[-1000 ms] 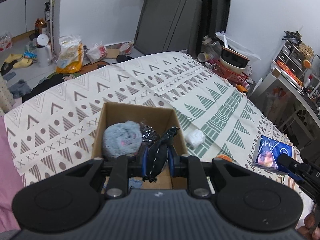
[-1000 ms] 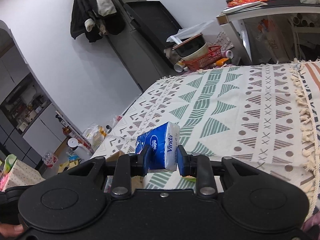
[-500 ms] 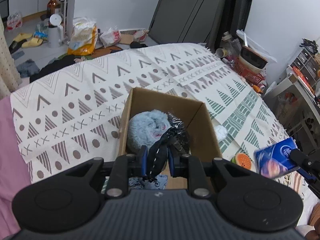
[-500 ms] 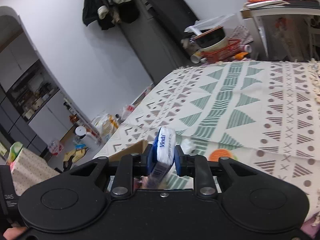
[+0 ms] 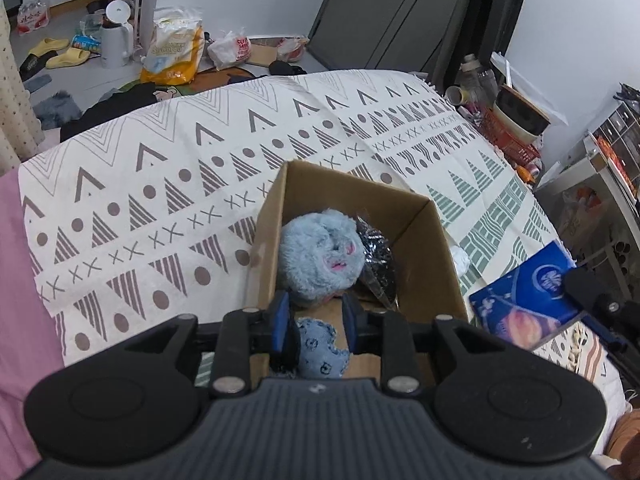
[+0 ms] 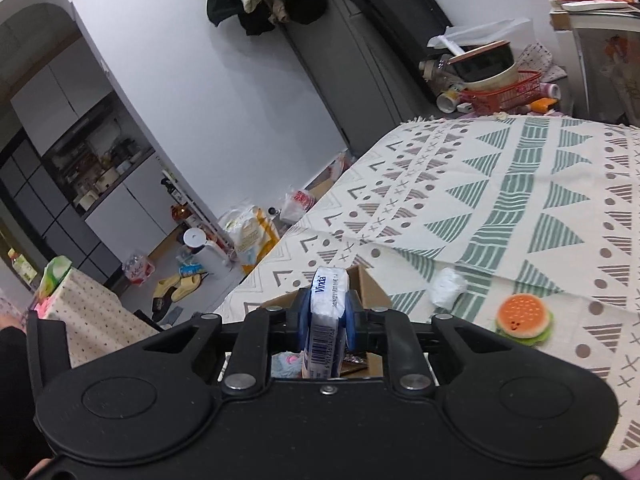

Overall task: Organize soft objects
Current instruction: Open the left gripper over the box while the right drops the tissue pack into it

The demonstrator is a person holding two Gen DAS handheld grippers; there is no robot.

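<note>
A cardboard box (image 5: 424,248) stands on the patterned cloth. It holds a fluffy blue plush (image 5: 320,254), a black glittery item (image 5: 378,256) and a blue denim piece (image 5: 318,350). My left gripper (image 5: 316,318) is open and empty over the box's near end. My right gripper (image 6: 325,314) is shut on a blue Vinda tissue pack (image 6: 326,308), held just above the box (image 6: 370,286). The pack also shows in the left wrist view (image 5: 528,294). A white soft wad (image 6: 447,286) and a burger plush (image 6: 524,320) lie on the cloth right of the box.
The patterned cloth (image 5: 160,184) covers the bed. A red basket with bowls (image 6: 500,92) sits past the far edge. Bags, slippers and a white kettle (image 5: 116,36) lie on the floor. A pink sheet (image 5: 16,280) is at left.
My left gripper opened and let go of the black item, which now lies in the box. My right gripper carried the tissue pack left, toward and over the box.
</note>
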